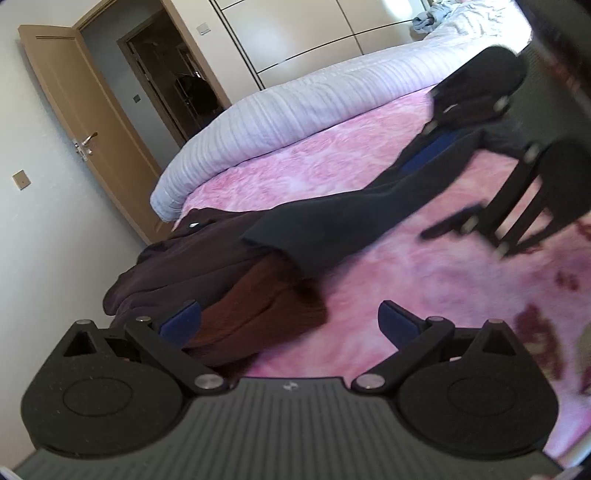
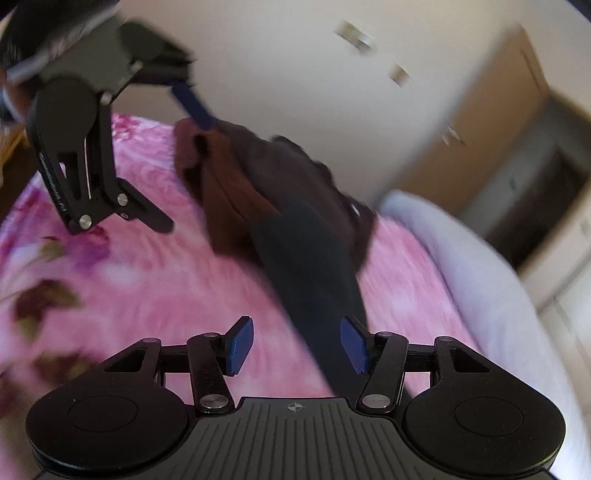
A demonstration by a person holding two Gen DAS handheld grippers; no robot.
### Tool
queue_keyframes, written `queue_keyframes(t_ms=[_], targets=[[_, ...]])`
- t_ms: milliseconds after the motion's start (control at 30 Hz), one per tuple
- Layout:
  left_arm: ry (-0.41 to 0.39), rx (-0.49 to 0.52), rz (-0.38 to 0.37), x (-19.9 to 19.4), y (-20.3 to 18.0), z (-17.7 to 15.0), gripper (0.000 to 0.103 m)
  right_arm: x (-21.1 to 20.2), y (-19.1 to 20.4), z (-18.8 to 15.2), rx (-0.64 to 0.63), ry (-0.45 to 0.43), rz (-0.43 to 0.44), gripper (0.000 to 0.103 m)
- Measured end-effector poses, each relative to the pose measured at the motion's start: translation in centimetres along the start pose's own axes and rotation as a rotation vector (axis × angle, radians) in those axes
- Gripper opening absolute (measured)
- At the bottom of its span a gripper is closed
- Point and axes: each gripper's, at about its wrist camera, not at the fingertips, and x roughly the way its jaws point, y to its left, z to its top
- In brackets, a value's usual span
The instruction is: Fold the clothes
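A heap of clothes lies on the pink bedspread (image 1: 424,295): a dark purple garment (image 1: 173,258), a folded brown one (image 1: 258,310) and a long black piece (image 1: 332,218) stretched across them. My left gripper (image 1: 291,321) is open, its left pad beside the brown garment, gripping nothing. My right gripper (image 2: 297,343) is open too; the black piece (image 2: 306,266) runs between its fingers, close to the right pad. The left wrist view shows the right gripper (image 1: 432,192) at the black piece's far end. The left gripper (image 2: 181,170) straddles the brown garment (image 2: 225,199).
A rolled lavender quilt (image 1: 277,122) runs along the far side of the bed. Behind it stand white wardrobe doors (image 1: 295,33), and a brown door (image 1: 74,110) hangs open at left. The clothes heap sits near the bed's edge by the wall. Bare bedspread (image 2: 129,295) lies to the right gripper's left.
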Motion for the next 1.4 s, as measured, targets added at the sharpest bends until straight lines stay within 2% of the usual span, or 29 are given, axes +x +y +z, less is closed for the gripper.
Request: queue_keyframes(t_ms=[133, 300, 333, 367, 400, 533, 600, 667, 733, 800, 900, 967, 1067, 1167, 1267, 1333, 1400], targets=[[-0.005, -0.038, 0.012, 0.8, 1.0, -1.2, 0.101, 5.6, 1.5, 1.7, -0.072, -0.022, -0.005, 0.044], [0.011, -0.061, 0.022, 1.3, 0.8, -2.2, 0.101, 10.1, 3.4, 2.1, -0.198, -0.014, -0.069, 0.042], [0.015, -0.068, 0.025, 1.3, 0.8, -2.4, 0.101, 10.7, 3.8, 2.1, -0.225, -0.011, -0.09, 0.034], [0.018, -0.075, 0.027, 1.3, 0.8, -2.5, 0.101, 11.0, 3.9, 2.1, -0.24, -0.003, -0.104, 0.007], [0.018, -0.077, 0.029, 1.0, 0.7, -2.5, 0.101, 11.0, 3.8, 2.1, -0.238, 0.002, -0.11, 0.002], [-0.004, -0.08, 0.013, 0.1, -0.4, -1.6, 0.101, 6.9, 1.9, 2.8, -0.149, -0.08, -0.111, 0.002], [-0.023, -0.079, -0.01, 0.0, -1.5, -0.1, 0.101, 4.9, -1.6, 3.4, -0.004, -0.116, -0.086, 0.002], [-0.049, -0.078, -0.036, -0.2, -2.8, 1.6, 0.101, 2.8, -7.4, 3.8, 0.172, -0.168, -0.099, 0.002], [-0.1, -0.062, -0.072, -0.6, -4.6, 3.8, 0.101, -0.6, -14.3, 3.3, 0.337, -0.244, -0.164, 0.002], [-0.147, -0.043, -0.11, -0.8, -6.6, 6.0, 0.101, -5.0, -20.3, 1.5, 0.446, -0.332, -0.262, 0.002], [-0.194, -0.019, -0.177, -0.2, -9.8, 9.1, 0.101, -12.1, -25.6, -3.7, 0.552, -0.393, -0.439, 0.002], [-0.206, -0.006, -0.223, 0.8, -12.3, 11.1, 0.101, -16.2, -27.4, -9.1, 0.635, -0.38, -0.55, 0.002], [-0.193, 0.022, -0.297, 2.5, -16.4, 13.6, 0.101, -20.2, -28.4, -19.0, 0.815, -0.269, -0.665, 0.002], [-0.163, 0.06, -0.323, 5.1, -19.8, 15.5, 0.101, -21.6, -28.1, -29.7, 1.089, -0.103, -0.706, 0.002], [-0.123, 0.095, -0.321, 8.2, -22.5, 17.1, 0.101, -22.4, -27.0, -37.6, 1.296, 0.01, -0.692, 0.002], [-0.097, 0.119, -0.319, 10.3, -24.2, 18.1, 0.101, -22.8, -26.4, -41.0, 1.372, 0.043, -0.665, 0.002], [-0.07, 0.142, -0.317, 12.4, -26.0, 19.2, 0.101, -22.8, -26.1, -42.5, 1.394, 0.048, -0.633, 0.002]])
